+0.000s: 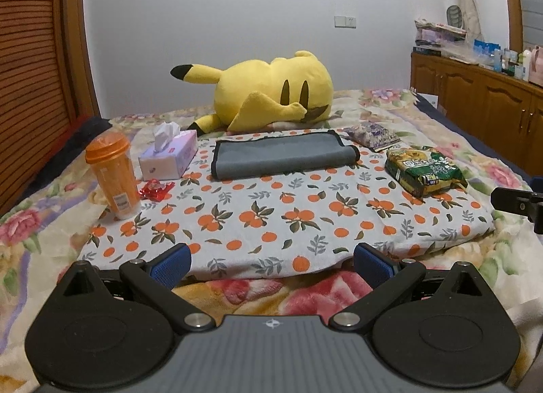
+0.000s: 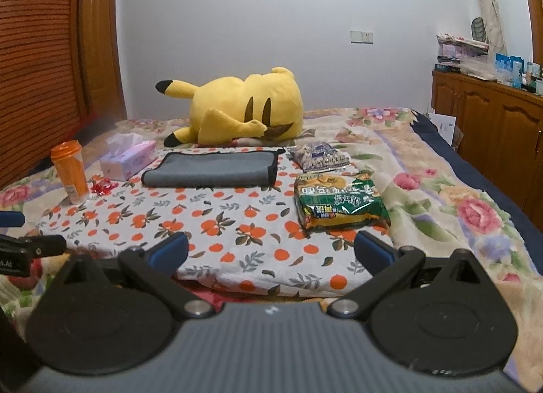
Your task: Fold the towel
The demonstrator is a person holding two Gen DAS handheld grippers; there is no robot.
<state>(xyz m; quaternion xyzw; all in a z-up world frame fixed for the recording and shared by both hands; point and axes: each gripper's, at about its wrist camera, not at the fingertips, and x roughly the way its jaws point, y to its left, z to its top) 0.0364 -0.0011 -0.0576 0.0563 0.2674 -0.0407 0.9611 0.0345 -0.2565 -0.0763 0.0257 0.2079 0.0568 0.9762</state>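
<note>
A grey towel with black trim point(image 1: 283, 154) lies folded flat at the far side of an orange-print cloth point(image 1: 278, 223) on the bed; it also shows in the right wrist view point(image 2: 212, 169). My left gripper point(image 1: 271, 262) is open and empty, hovering at the near edge of the cloth, well short of the towel. My right gripper point(image 2: 271, 250) is open and empty, at the near edge of the cloth point(image 2: 220, 223) further right. The right gripper's side shows at the left wrist view's right edge point(image 1: 519, 201).
A yellow plush toy point(image 1: 271, 91) lies behind the towel. An orange bottle point(image 1: 113, 174), a tissue box point(image 1: 169, 155) and a red wrapper point(image 1: 156, 188) stand left. A green snack pack point(image 1: 426, 169) and a purple packet point(image 1: 371, 135) lie right. A wooden cabinet point(image 1: 482, 101) stands far right.
</note>
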